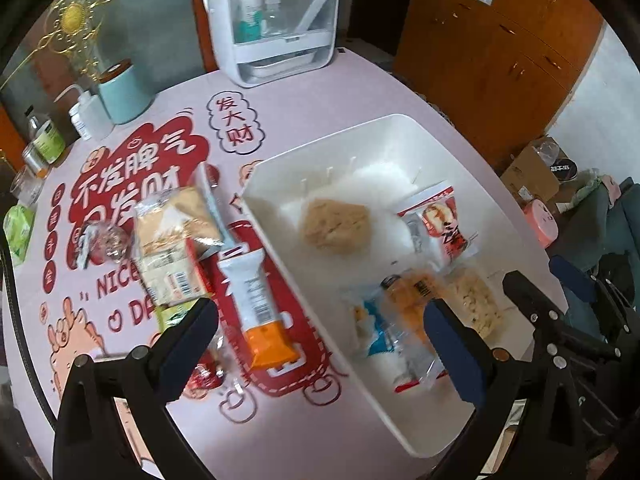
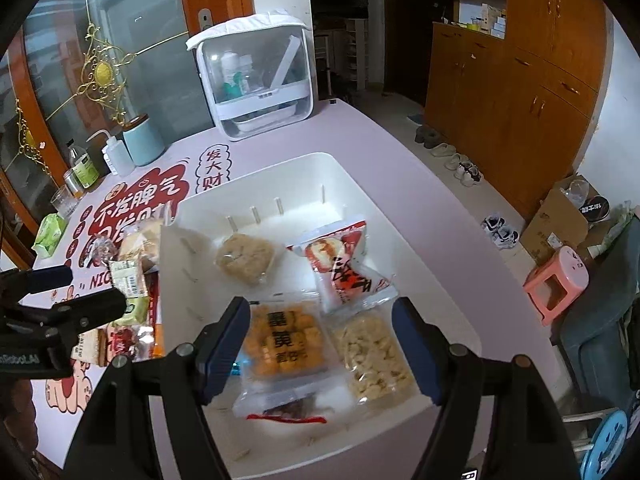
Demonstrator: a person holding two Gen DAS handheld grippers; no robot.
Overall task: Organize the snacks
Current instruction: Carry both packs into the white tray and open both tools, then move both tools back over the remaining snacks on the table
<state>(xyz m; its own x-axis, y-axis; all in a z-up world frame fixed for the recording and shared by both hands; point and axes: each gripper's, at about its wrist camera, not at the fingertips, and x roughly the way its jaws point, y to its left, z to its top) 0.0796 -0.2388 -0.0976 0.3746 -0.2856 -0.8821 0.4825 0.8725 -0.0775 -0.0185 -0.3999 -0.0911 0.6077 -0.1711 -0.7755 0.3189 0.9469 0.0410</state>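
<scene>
Above the white rectangular plastic bin of wrapped snacks, both black grippers, left gripper and right gripper, hang with jaws apart, holding nothing.

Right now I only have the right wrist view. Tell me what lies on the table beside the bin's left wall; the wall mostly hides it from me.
Observer: A white and orange bar packet lies on the mat just outside the white bin.
Operator: Say whether the left hand-held gripper holds anything.
Observer: No. The left hand-held gripper is open and empty, above that bar and the bin's wall.
Operator: Report what sits under the orange snack packet in the bin.
Observer: A blue and white packet lies partly under the orange snack packet.
</scene>
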